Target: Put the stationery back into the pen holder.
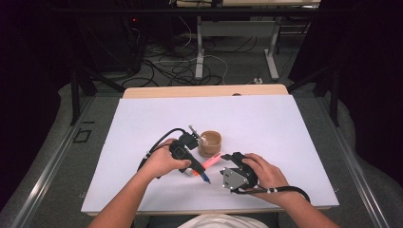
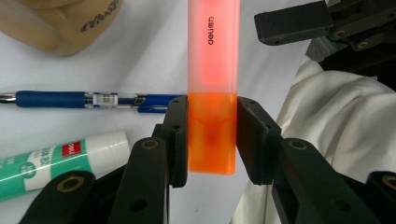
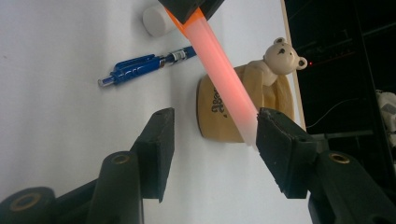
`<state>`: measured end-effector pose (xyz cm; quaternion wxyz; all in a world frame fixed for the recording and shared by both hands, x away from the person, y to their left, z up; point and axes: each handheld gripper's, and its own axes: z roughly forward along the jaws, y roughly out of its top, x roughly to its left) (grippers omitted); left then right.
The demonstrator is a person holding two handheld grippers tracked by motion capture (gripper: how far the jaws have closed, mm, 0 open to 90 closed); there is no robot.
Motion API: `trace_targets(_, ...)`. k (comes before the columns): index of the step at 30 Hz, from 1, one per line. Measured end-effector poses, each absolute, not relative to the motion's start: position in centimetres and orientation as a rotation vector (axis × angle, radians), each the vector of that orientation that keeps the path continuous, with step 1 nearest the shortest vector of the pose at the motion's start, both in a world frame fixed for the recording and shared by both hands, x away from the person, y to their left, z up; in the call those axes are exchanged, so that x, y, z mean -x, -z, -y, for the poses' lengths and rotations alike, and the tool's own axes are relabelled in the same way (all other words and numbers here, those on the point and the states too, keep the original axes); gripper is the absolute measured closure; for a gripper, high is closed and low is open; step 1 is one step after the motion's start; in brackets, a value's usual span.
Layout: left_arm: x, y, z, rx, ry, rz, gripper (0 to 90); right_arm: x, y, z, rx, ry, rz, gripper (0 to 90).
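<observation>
Highlighter (image 2: 212, 93): orange end clamped in left gripper (image 2: 212, 140); right gripper (image 3: 212, 140) open around cap, uncapping pending—needs closing, then pulling.

"deli" — highlighter (image 2: 213, 51), probably glue stick (image 2: 60, 161)

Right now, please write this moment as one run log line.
left gripper: shut on highlighter | right gripper: open, cap end between fingers | pen holder: upright
</observation>
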<state>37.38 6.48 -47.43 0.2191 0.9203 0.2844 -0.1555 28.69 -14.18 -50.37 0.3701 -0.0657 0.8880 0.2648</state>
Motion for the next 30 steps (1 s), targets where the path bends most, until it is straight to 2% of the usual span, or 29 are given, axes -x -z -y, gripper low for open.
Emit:
trace_targets(16, -37.1, 48.0, -5.6, -2.558, 0.450, -0.811, 66.6, -28.1, 51.2, 12.0, 0.471, -0.490, -2.165, 57.3)
trace_targets(30, -37.4, 47.7, -4.5, -2.600, 0.464, -0.778, 66.6, -27.9, 51.5, 10.8, 0.593, -0.367, -2.129, 65.3)
